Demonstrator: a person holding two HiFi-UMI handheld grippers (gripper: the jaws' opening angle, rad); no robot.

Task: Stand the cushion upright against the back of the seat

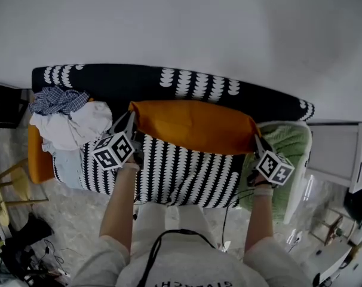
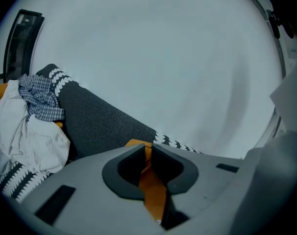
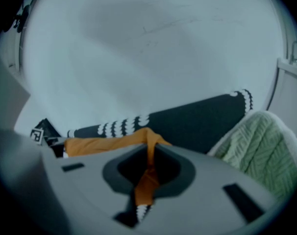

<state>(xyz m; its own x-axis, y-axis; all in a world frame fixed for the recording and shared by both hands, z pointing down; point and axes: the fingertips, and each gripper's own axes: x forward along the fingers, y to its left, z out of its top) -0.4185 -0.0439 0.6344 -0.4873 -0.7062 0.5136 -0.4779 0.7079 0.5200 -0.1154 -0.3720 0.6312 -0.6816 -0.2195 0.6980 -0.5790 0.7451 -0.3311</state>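
Nearest me are the person's 2 forearms, reaching out over the black-and-white patterned sofa seat [image 1: 181, 175], 1 toward each end of the orange cushion [image 1: 193, 125]. The left gripper [image 1: 129, 121] is clenched on a pinch of orange fabric at the cushion's left top corner, and the right gripper [image 1: 258, 141] is clamped the same way on the right top corner. In both gripper views the cloth is squeezed thin between the pads. I judge the 2-corner hold is there to keep the long top edge taut and level, so the soft body hangs below it instead of folding. The cushion sits across the middle of the seat, its face tilted up toward the dark backrest [image 1: 139, 84] and its top edge below the backrest's crest. I cannot tell whether it touches the backrest yet. It is boxed in by a pile of clothes [image 1: 67, 121] on the left and a green knitted throw [image 1: 288, 145] on the right, so the gap between them is the only free stretch of backrest. Beyond is a bare white wall [image 1: 199, 23].
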